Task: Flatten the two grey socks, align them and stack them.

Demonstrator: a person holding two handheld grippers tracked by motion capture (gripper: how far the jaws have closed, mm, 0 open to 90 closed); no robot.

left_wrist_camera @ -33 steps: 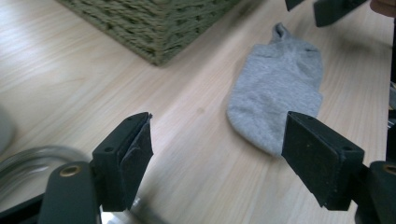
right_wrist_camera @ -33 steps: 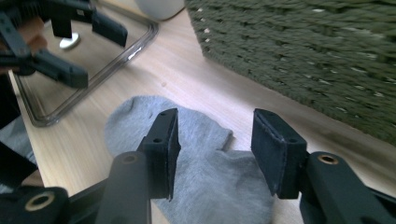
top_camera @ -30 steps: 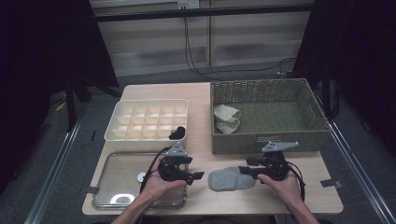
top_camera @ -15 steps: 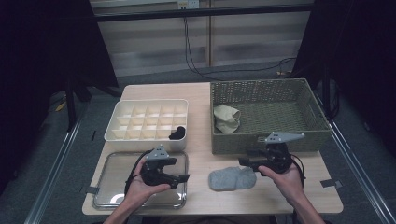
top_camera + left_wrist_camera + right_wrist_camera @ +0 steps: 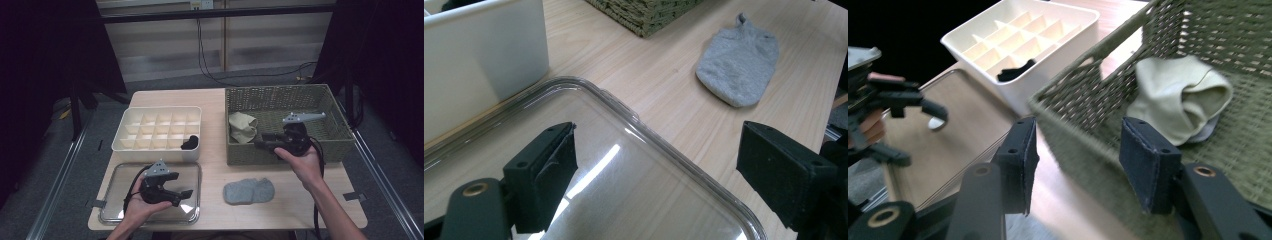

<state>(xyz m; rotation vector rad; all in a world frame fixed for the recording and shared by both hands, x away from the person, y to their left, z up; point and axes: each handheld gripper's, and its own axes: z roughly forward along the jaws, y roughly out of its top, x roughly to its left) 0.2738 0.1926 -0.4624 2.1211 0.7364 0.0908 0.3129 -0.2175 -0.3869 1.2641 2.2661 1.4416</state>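
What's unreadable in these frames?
- Black item in the white divided box, high view: too small to identify.
- Beige cloth in the wicker basket, right gripper view: motion-blurred, underside hidden by its folds.
- Clear tray, left gripper view: cut off by bottom edge.

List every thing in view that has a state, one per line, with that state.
left gripper: open, empty, over the clear tray
right gripper: open, empty, at the wicker basket
grey sock: flat on the table
beige sock: bunched, in the basket
divided box: lidless, one black item inside
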